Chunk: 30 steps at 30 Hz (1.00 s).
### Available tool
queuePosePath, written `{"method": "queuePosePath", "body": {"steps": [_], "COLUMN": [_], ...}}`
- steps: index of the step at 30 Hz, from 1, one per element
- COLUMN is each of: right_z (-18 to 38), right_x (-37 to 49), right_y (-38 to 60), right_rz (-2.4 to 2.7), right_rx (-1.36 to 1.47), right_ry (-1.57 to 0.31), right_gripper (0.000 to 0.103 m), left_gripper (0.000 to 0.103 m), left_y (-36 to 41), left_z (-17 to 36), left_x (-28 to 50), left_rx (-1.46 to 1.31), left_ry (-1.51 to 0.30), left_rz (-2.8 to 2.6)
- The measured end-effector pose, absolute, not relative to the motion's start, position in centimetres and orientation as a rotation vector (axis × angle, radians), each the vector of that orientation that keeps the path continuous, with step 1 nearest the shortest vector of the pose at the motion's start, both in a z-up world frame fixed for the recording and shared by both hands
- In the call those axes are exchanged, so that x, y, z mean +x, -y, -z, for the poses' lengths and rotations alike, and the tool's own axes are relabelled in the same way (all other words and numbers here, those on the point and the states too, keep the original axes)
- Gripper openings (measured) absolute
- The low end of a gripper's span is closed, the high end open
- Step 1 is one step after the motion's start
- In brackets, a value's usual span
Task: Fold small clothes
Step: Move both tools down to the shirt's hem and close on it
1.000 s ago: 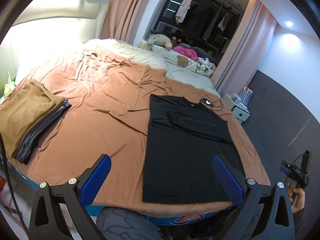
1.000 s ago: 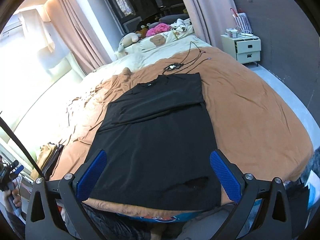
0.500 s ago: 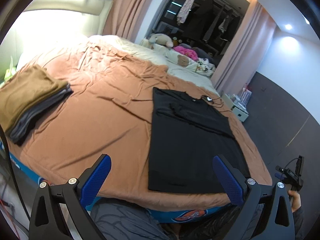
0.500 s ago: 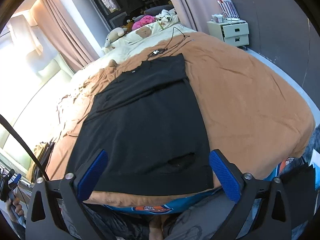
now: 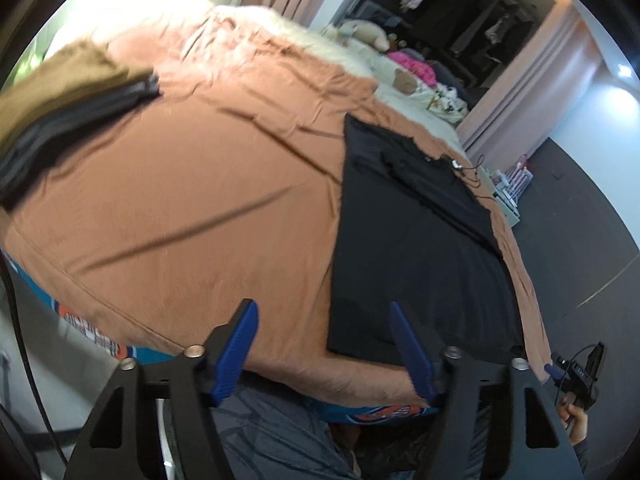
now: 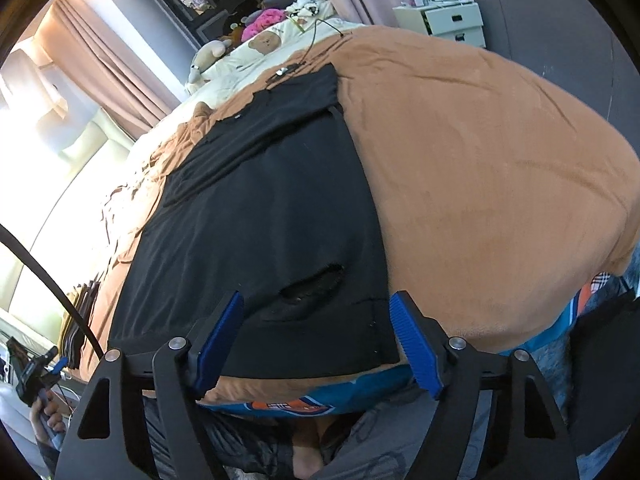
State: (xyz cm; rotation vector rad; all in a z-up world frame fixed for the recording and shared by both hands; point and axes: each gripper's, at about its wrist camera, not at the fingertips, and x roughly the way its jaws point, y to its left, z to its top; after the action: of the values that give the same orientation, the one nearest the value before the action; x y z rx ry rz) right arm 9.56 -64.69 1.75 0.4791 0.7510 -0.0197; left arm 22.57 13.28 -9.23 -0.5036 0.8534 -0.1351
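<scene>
Both claws (image 5: 322,344) (image 6: 316,334) closing, empty, over black shirt's (image 6: 260,208) near hem corners.

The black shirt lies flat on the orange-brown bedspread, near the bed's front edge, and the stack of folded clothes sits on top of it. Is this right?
One thing is wrong. The stack of folded clothes does not sit on the black shirt; it lies apart from it, far across the orange-brown bedspread, as the left wrist view shows. The shirt does lie flat near the front edge.
</scene>
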Motion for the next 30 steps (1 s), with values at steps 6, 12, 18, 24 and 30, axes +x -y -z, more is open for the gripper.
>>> {"method": "queuePosePath", "body": {"steps": [6,12,18,24,30], "right_z": [0.0,1.0,2.9,4.5,5.7], "right_x": [10.5,11.6,11.7,11.7,11.8], "right_y": [65.9,67.2,68.4,69.8,70.1], "right_rz": [0.003,-0.001,-0.029,-0.080,-0.175], "right_rx": [0.524,0.578,0.636,0.714,0.781], "right_ry": [-0.776,-0.786,-0.791,-0.769,-0.740], "right_gripper": [0.062,0.062,0.053,0.048,0.048], "left_gripper": [0.058,0.057,0.052,0.052,0.051], "left_y": [-12.8,-11.5,-10.3,-9.3,-9.9], "left_z": [11.8,13.8,15.7,16.9,17.3], "left_x": [24.4,26.7,28.5,29.4,29.9], "left_rx": [-0.552,-0.552,-0.562,-0.572,-0.625], "left_ry": [-0.918,-0.991,-1.059,-1.105,-1.111], "left_rz": [0.181,0.201,0.208,0.220,0.205]}}
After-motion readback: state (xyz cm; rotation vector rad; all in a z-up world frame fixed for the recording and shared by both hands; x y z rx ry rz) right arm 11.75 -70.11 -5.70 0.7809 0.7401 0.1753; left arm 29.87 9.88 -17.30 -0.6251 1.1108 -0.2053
